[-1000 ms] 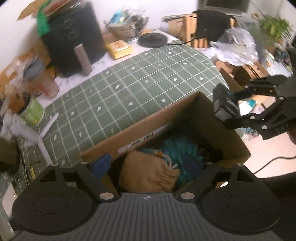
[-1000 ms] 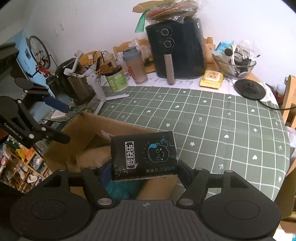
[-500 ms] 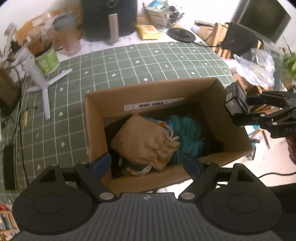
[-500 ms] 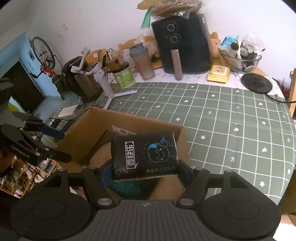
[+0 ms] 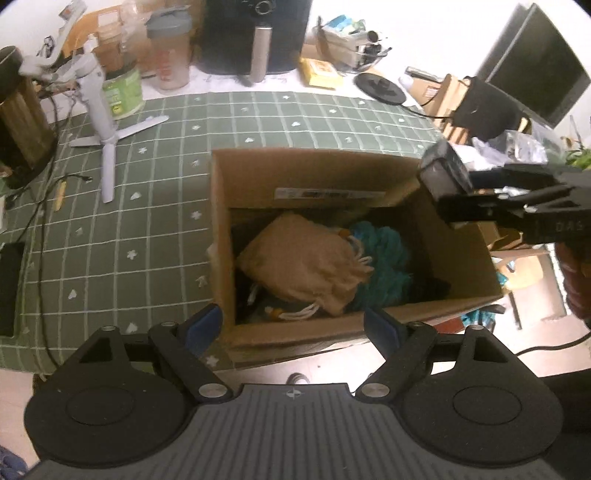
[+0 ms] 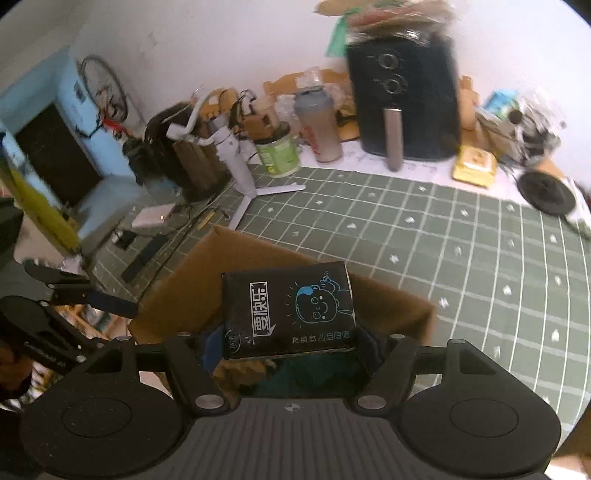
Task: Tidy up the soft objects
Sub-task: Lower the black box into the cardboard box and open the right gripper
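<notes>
— While the left gripper [image 5: 293,319] is hovering wide open and empty over the cardboard box [image 5: 317,173], why's the tan pouch [image 5: 306,267] sitting inside?
— Sorted already, I'd judge.
— And the right gripper [image 6: 288,341]?
— Clamping the black tissue pack [image 6: 288,314] above the box's edge, likely aiming to drop it in.

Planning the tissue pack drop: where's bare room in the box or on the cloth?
Inside the cardboard box, the free patch is the dark right end, between the teal fabric and the right wall. The tan drawstring bag fills the left. The green checked cloth is bare between box and air fryer; its left edge is crowded.
</notes>
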{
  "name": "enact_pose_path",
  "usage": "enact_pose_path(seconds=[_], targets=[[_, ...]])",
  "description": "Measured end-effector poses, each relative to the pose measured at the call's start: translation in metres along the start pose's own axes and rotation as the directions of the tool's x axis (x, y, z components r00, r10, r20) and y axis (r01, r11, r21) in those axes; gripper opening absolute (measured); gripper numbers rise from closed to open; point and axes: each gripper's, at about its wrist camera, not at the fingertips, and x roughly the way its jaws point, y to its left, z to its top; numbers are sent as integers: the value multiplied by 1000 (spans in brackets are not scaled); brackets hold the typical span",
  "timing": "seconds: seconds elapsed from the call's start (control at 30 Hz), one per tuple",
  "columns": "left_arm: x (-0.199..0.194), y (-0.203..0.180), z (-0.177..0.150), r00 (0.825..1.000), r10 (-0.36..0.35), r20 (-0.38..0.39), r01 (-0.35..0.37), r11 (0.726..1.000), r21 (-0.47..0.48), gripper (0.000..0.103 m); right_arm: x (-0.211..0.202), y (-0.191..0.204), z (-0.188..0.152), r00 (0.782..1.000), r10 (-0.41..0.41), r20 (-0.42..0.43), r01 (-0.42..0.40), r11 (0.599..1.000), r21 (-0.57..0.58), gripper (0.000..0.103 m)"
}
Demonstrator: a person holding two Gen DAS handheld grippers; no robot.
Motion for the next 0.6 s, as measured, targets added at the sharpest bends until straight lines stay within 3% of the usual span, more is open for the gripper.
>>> enact_pose_path(seconds=[0.23,0.27,0.3,0.33,0.6], targets=[[-8,18,-6,1000,-4,28,6,999,-44,84,17,36,30,999,44,25,-42,996,-81,75],[-8,21,-7,1000,-5,29,6,999,-53,84,21,39,33,999,48,24,-46,995,-87,80],[-9,24,-7,999,-5,32,6,998,-61,84,26,41,33,998,56,10,-55,994,-93,93],[-11,25,-8,999,-4,37,7,998,-64,84,30,43,32,998,58,-4,-58,993,-103,96],[-11,35,-10,998,-5,59,12,994,-106,84,49,52,19,997,-16,-77,7,993,-120,101]])
